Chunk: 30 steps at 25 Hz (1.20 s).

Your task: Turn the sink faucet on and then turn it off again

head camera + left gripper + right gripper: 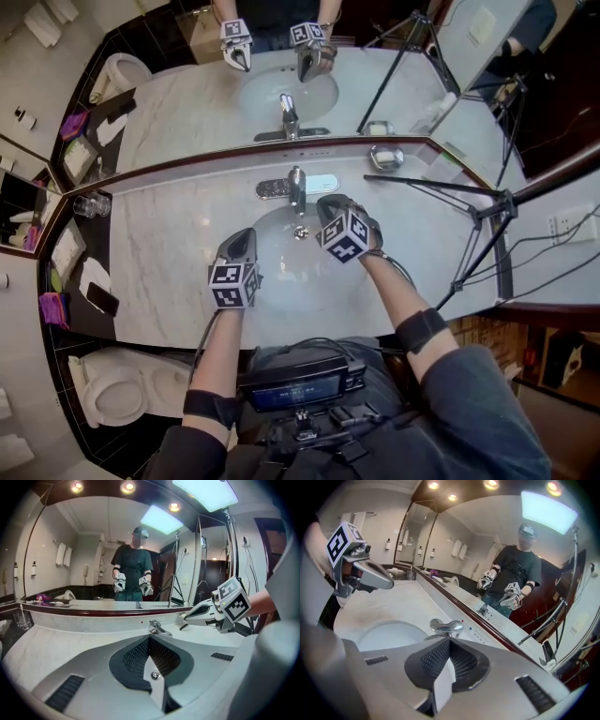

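Observation:
The chrome faucet [296, 187] stands at the back of the white sink basin [281, 281], set in a marble counter under a mirror. No stream of water shows at its spout. My right gripper [330, 208] hovers over the basin's back right, just right of the faucet, shut with nothing between its jaws. In the right gripper view the faucet's lever [446, 627] lies just beyond my right gripper's [450, 640] tips. My left gripper [246, 238] is over the basin's left side, also shut and empty. In the left gripper view the faucet [159, 628] is farther off.
A metal soap dish [386, 157] sits at the counter's back right and drinking glasses [91, 203] at its far left. A tripod stand [483, 211] leans over the counter's right end. A toilet [117, 394] is at the lower left.

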Available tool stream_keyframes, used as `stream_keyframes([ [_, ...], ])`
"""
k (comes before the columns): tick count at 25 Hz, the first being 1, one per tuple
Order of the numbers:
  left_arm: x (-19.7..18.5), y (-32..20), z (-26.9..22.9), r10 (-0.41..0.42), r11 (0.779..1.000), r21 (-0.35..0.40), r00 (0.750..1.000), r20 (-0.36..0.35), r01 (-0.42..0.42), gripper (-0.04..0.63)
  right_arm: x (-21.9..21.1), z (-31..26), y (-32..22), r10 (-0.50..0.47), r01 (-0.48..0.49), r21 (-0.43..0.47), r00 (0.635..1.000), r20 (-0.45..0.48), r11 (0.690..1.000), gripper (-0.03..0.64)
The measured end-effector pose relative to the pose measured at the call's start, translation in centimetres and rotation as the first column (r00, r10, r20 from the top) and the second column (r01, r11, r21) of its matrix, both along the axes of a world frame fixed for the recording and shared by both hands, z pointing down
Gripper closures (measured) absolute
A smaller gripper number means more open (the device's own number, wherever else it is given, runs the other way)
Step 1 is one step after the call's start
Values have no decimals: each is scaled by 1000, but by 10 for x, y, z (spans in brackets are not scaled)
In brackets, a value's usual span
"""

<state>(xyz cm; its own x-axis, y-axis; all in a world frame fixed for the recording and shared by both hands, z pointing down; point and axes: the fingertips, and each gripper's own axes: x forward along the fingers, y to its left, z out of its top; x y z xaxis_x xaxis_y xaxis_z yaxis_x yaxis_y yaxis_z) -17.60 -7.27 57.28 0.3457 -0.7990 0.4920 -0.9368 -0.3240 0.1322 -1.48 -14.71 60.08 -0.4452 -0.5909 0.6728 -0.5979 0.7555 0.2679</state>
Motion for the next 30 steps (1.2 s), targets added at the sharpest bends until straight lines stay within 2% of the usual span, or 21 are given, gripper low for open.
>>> stream_keyframes([
  [3,5,0,-5,17,1000,8,1000,1,-17,591,15,-12,2,89,-86,-40,992,85,995,600],
  [6,5,-1,-11,25,999,19,1000,5,-25,591,30,-25,2,192,-179,-84,964,185,980,600],
  [8,5,-1,-12,25,999,24,1000,6,-25,591,41,-29,4,267,-239,-133,927,263,962,600],
  [12,7,0,-14,27,999,24,1000,3,-27,591,68,-32,7,395,-327,-229,824,407,917,600],
  [15,8,3,-13,29,999,23,1000,1,-29,591,85,-36,13,458,-370,-272,758,464,888,601],
  [17,9,4,-13,29,999,23,1000,-6,-28,591,97,-36,17,490,-398,-287,728,479,871,603],
  [22,11,5,-17,30,999,29,1000,-11,-29,591,114,-37,26,521,-436,-284,702,485,854,603],
  [30,10,5,-22,27,999,38,1000,-9,-26,591,117,-39,32,516,-437,-276,705,486,856,603],
])
